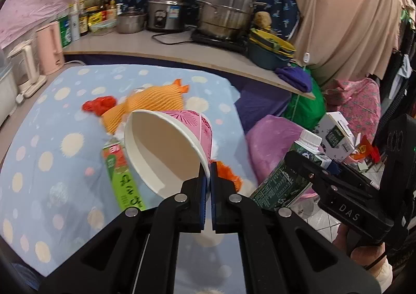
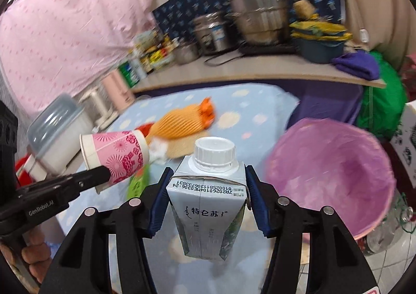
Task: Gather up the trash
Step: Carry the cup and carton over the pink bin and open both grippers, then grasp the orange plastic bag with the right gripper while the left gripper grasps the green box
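My left gripper is shut on the rim of a pink paper cup and holds it above the blue dotted table; the cup also shows in the right wrist view. My right gripper is shut on a milk carton with a white cap, held to the right of the table; the carton also shows in the left wrist view. A bin with a purple bag stands to the right. An orange foam net, a red scrap and a green wrapper lie on the table.
A counter behind the table holds pots, a rice cooker, bottles and a purple cloth. Kettles stand at the left. A green bag and a white box are by the bin.
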Tool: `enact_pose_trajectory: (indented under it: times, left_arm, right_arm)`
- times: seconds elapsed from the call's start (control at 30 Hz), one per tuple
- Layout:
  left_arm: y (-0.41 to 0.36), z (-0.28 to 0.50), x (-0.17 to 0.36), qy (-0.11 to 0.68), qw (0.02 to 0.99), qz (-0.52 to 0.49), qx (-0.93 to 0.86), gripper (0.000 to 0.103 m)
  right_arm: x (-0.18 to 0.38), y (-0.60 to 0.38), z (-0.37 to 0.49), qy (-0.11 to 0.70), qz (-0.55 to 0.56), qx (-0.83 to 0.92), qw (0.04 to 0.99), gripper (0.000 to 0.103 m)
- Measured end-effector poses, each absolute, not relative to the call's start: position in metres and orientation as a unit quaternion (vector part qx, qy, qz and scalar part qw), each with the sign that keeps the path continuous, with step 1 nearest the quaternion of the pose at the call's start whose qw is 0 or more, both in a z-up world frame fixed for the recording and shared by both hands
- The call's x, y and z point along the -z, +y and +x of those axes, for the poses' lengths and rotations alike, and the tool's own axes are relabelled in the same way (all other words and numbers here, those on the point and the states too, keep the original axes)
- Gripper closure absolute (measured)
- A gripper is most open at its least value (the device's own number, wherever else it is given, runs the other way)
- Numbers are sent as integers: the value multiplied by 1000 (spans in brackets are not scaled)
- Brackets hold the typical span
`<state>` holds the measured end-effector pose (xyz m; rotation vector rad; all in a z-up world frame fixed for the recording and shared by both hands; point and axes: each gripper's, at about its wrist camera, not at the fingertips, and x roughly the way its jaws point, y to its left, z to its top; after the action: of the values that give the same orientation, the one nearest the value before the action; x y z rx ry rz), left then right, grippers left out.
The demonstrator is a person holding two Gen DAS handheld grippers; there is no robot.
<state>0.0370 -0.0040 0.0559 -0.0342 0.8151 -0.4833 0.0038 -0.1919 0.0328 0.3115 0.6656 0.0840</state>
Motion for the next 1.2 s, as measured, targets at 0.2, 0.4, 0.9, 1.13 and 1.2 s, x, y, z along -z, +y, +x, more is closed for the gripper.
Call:
enact_pose_trajectory:
  times: [0.2, 0.4, 0.9, 1.13, 1.2]
  left_arm:
    - [-86, 46, -67, 377, 872, 15, 312, 101]
    - [-155, 66, -46, 390, 848, 38, 358, 101]
    - [-204, 91, 30, 455, 823, 44, 338, 48]
    - [-184, 93, 27, 452, 834, 38, 314, 46]
    - [-176, 92, 26, 452, 836, 34, 309, 46]
  right_arm:
    - [-49, -275, -10, 286, 162, 75, 941, 49]
    - [-31, -345, -8, 277, 186, 153, 930, 49]
    - [38, -363, 12, 329, 193, 182, 906, 43]
    - [34, -365, 4, 318, 205, 181, 908, 37]
    - [33, -362, 2, 318, 205, 178, 908, 36]
